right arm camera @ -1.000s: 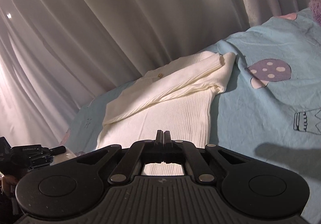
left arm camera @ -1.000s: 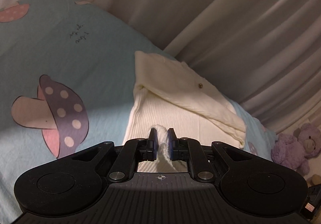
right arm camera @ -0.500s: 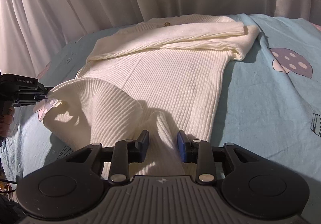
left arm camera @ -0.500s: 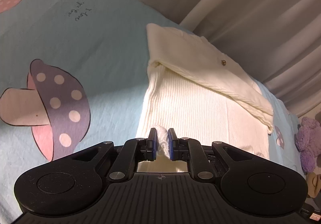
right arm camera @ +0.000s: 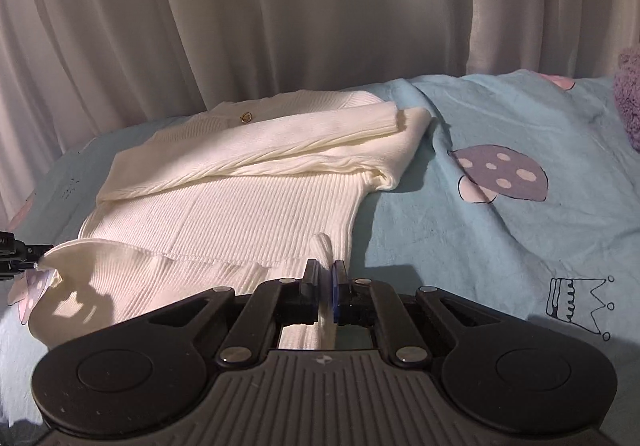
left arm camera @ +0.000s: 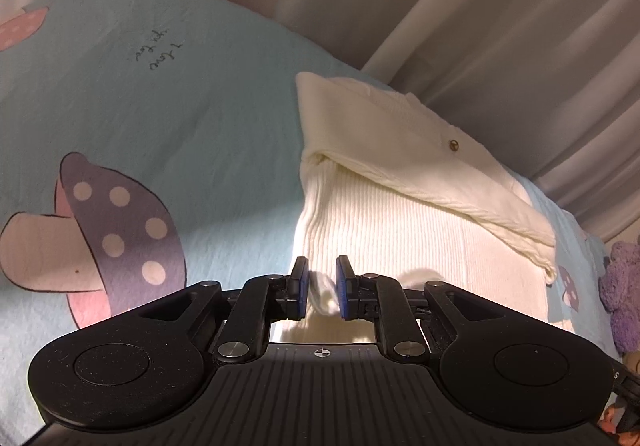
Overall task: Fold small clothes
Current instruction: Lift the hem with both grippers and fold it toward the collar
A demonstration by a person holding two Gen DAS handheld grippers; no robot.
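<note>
Your cream ribbed sweater (right arm camera: 248, 214) lies flat on the blue mushroom-print bedsheet (right arm camera: 500, 254), its long axis running away from you toward the pale curtain (right arm camera: 320, 6). The sleeves (right arm camera: 280, 150) are already folded across the far, shoulder end, where a small gold button (right arm camera: 245, 118) shows. The near end is the hem (right arm camera: 120, 278), and you hold it at both corners: your right gripper (right arm camera: 325, 292) is pinched tight on a ridge of hem cloth, and your left gripper (left arm camera: 321, 288) has its blue pads (left arm camera: 342, 286) closed on a white tuft of the same edge, with only a narrow gap filled by fabric. In the right wrist view the left-hand corner is lifted and curling. Both hands sit about equally near, so the coming fold likely turns on carrying the hem straight ahead, along that long axis, onto the sleeves. A purple plush toy (left arm camera: 620, 286) sits off at the bed's edge, well apart.
</note>
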